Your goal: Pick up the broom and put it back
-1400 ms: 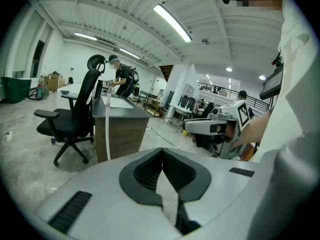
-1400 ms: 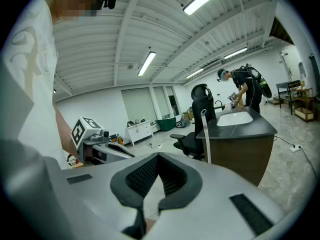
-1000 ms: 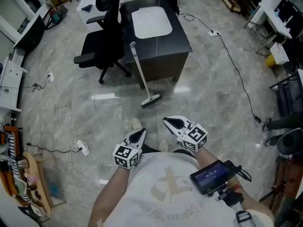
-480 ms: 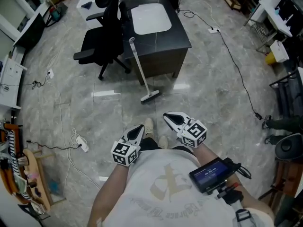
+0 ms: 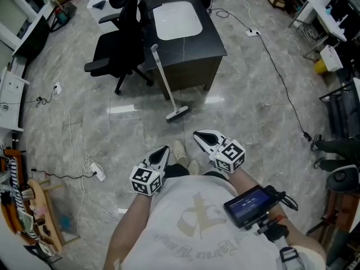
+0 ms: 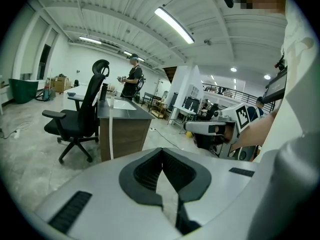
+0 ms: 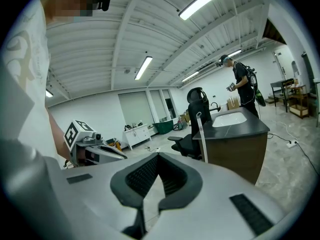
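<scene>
Your left tongs (image 5: 163, 151) and right tongs (image 5: 198, 135) — both closed, empty; broom (image 5: 165, 82) leans against the tabletop (image 5: 212, 36) — well apart from them.

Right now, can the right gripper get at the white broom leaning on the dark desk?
Probably not yet: the right gripper sits close to the body, well short of the white long-handled broom. Only bare grey floor lies between.

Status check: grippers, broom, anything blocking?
Left gripper and right gripper shut, empty. Broom leans on desk, head on floor. Chair beside it, nothing blocking.
</scene>
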